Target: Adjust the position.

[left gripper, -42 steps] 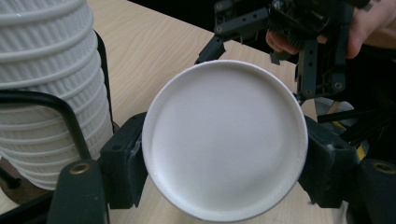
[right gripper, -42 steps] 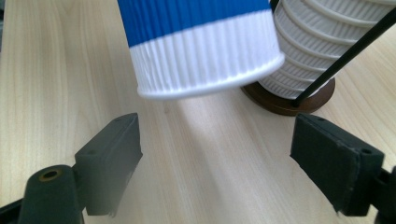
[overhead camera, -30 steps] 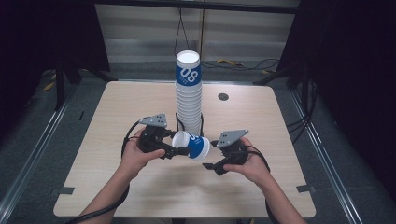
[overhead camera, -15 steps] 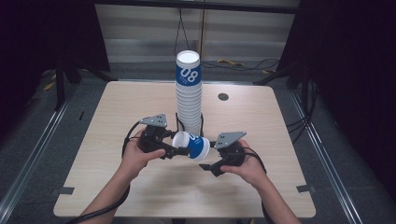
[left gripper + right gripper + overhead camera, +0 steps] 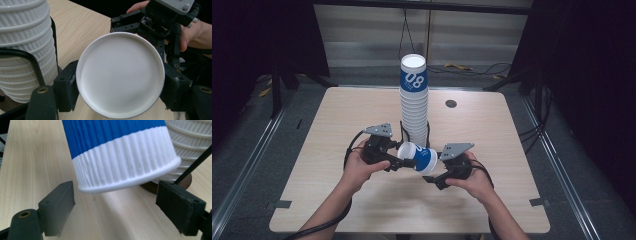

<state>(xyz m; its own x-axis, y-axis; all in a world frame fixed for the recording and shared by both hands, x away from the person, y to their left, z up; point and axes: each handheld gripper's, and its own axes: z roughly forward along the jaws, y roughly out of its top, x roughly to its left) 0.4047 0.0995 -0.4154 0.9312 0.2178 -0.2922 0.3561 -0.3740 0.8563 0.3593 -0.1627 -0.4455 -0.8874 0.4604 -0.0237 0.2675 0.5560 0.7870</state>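
A blue and white ribbed paper cup (image 5: pixel 419 157) lies on its side above the table, held by its base end in my left gripper (image 5: pixel 404 157). In the left gripper view the cup's white round bottom (image 5: pixel 120 75) sits clamped between the two pads of the left gripper (image 5: pixel 120 88). My right gripper (image 5: pixel 433 175) is at the cup's rim end, open. In the right gripper view the cup's rim (image 5: pixel 130 182) hangs just above the wide gap of the right gripper (image 5: pixel 120 203), touching neither pad.
A tall stack of the same cups (image 5: pixel 414 110) stands in a black wire holder right behind the grippers, with its dark round base (image 5: pixel 170 186) on the wooden table (image 5: pixel 337 120). A small dark grommet (image 5: pixel 451 103) sits at the back right.
The right gripper has edged slightly left and nearer the cup's rim. The left gripper and the cup have stayed put.
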